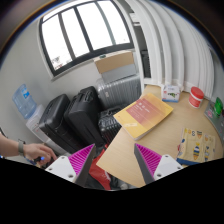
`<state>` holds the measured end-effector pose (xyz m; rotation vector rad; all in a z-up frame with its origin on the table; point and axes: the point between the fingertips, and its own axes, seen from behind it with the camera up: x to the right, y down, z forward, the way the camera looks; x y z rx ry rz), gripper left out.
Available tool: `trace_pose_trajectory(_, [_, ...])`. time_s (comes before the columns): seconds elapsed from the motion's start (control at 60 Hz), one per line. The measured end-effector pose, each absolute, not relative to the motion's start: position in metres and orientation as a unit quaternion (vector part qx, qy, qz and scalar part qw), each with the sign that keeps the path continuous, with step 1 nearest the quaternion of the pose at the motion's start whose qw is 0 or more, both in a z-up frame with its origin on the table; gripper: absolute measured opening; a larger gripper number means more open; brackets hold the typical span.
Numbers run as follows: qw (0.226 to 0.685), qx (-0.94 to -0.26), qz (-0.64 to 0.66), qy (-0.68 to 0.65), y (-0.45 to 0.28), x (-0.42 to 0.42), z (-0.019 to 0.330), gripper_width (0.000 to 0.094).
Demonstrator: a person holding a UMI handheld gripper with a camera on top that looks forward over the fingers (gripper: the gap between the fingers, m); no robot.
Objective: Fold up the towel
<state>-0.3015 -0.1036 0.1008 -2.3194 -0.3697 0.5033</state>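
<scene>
Open tool (114,160) raised high above table (160,135).

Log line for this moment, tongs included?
tongs: open, nothing held | table: ahead | yellow folder: on table | towel: not in view | hand: beside suitcases

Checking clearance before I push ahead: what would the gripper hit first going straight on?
Probably the near edge of the wooden table, just ahead of the open gripper; the yellow folder lies beyond. Depth is unclear.
</scene>
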Motion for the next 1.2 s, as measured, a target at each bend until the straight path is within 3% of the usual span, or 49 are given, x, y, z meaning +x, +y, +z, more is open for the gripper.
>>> trace_pose_trajectory(0.1, [0.379, -0.911, 0.144, -0.08, -0.075, -0.256, 0.093, 0.0811])
trace_pose_trajectory(0.267, [0.411, -0.911, 0.026, -0.004, 0.0, -0.129, 0.046, 0.0785])
trace_pose_trajectory(0.433, [0.371, -0.928, -0.012, 0.022, 0.001, -0.076, -0.014, 0.0746])
trace_pose_trajectory(0.45, [0.391, -0.92, -0.01, 0.019, 0.006, -0.075, -0.013, 0.0714])
trace_pose_trajectory(0.533, [0.39, -0.921, -0.011, -0.009, 0.005, -0.077, -0.016, 0.0498])
trace_pose_trajectory(0.65, [0.399, -0.917, -0.029, 0.001, 0.007, -0.057, -0.014, 0.007])
trace_pose_trajectory(0.867, [0.41, -0.911, -0.031, -0.015, 0.007, -0.057, -0.008, 0.0012])
trace_pose_trajectory(1.067, [0.47, -0.882, 0.013, 0.04, 0.008, -0.006, 0.077, 0.0021])
trace_pose_trajectory(1.2, [0.45, -0.888, -0.005, 0.099, 0.001, 0.07, 0.069, 0.0032])
